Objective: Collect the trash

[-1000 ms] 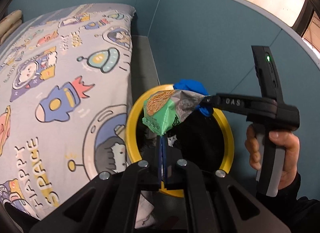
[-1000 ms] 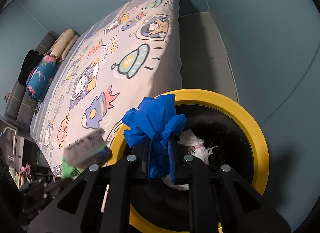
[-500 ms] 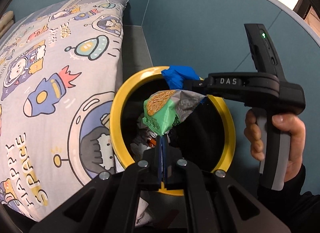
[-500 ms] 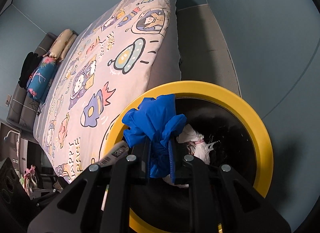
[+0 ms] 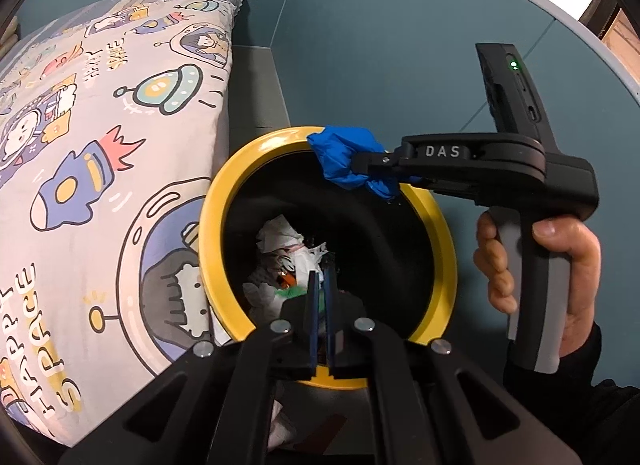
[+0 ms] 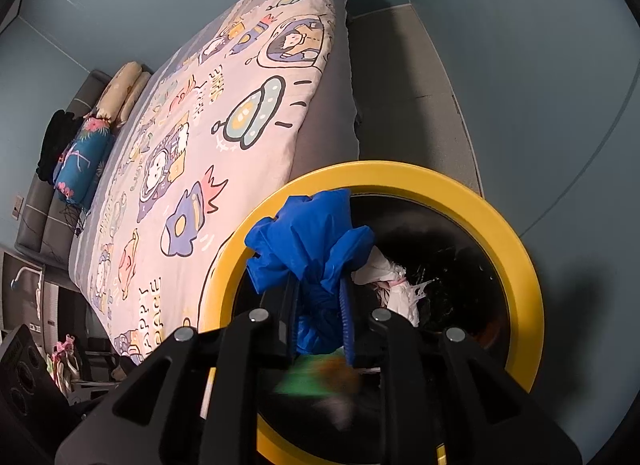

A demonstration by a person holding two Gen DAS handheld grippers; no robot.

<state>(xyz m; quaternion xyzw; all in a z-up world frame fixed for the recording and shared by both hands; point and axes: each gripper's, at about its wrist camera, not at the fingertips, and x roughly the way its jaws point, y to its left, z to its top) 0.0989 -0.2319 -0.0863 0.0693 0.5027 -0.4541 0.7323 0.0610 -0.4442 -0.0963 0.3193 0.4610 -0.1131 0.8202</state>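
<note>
A black bin with a yellow rim (image 5: 216, 225) stands beside the bed, with white paper scraps (image 5: 280, 233) inside. My left gripper (image 5: 320, 285) hangs over its mouth, its jaws together with nothing between them. A green snack wrapper (image 6: 316, 377) shows as a blur falling into the bin (image 6: 520, 265) below my right gripper (image 6: 320, 293). The right gripper (image 5: 360, 163) reaches over the far rim, and its jaws are opening. A crumpled piece of blue plastic (image 5: 340, 157) is still pinched between its pads. The blue plastic (image 6: 312, 241) bulges out above the fingers.
A bed with a space-cartoon cover (image 5: 100, 145) lies left of the bin, and pillows (image 6: 120, 89) sit at its far end. Teal walls close in behind and to the right. A person's hand (image 5: 560, 265) grips the right gripper's handle.
The green wrapper left my left gripper and dropped into the bin. The left gripper sank toward the bin's mouth. The right gripper kept its place with the blue plastic.
</note>
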